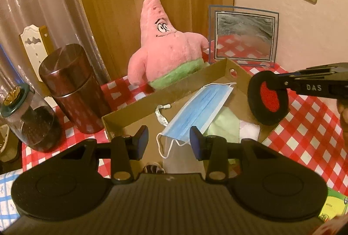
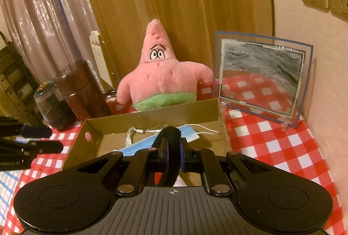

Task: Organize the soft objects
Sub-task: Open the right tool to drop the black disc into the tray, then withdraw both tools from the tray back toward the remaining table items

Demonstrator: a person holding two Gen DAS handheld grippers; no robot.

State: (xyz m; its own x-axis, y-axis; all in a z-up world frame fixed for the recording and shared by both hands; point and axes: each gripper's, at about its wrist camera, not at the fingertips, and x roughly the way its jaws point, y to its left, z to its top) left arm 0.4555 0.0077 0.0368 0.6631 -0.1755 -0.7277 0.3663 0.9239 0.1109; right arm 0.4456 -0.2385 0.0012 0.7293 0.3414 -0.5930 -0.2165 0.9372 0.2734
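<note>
A cardboard box sits on the red-checked tablecloth. Inside it lies a blue face mask, over a green cloth and beside a white strap. My left gripper hangs open just above the mask's near end, its pads clear of it. My right gripper is shut on a round black ear pad with a red centre, held on edge over the box's right side. A pink star plush with green shorts stands upright behind the box.
A brown canister and a glass jar of dark contents stand left of the box. A clear-framed mirror leans at the back right by the wall. Curtains hang behind the plush. A green packet lies at the near right.
</note>
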